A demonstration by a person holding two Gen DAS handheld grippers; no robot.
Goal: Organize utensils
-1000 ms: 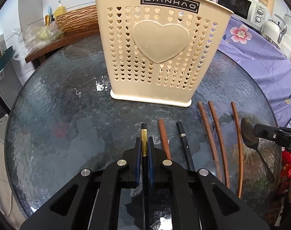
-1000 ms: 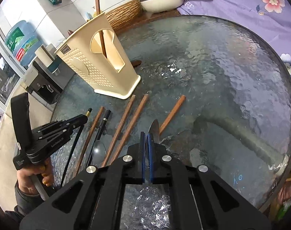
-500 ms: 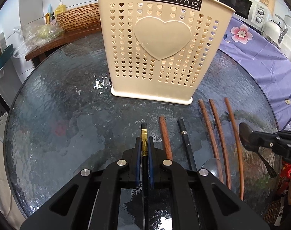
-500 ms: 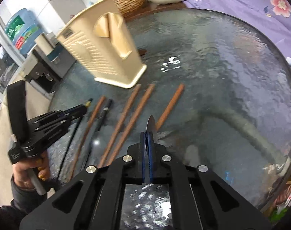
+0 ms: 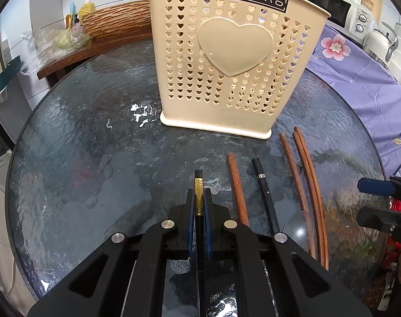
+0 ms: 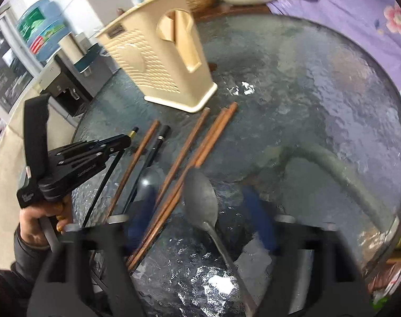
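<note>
The cream utensil holder [image 5: 234, 60] is standing upright on the round glass bench [image 5: 81, 132], toward its far edge, with its perforated heart-pattern wall facing the left wrist camera. In the right wrist view the holder's side opening is showing one brown stick [image 6: 171, 27] standing inside a compartment; which compartment cannot be determined.

The left claw [image 5: 199, 206] is pinching a black chopstick with a gold band [image 5: 199, 196], its pads pressed against the stick's two sides. The stick's tip is projecting forward toward the holder.

The right claw [image 6: 200, 227] is opening, its blue pads spread wide apart and blurred. A metal spoon [image 6: 200, 200] is lying between them on the glass, bowl pointing toward the holder; neither pad is pressing on it.

Lying loose on the bench near its front edge, between the two claws:
- one brown chopstick [image 5: 237, 185], just beside the left claw;
- one black chopstick with a silver ring [image 5: 263, 187];
- three more brown chopsticks [image 5: 300, 179], two of them touching along their length.

A second spoon bowl [image 5: 298, 224] is lying among these sticks. A hand [image 6: 39, 222] is gripping the left claw's handle. A purple flowered cloth [image 5: 364, 87] is covering the bench's right edge.
</note>
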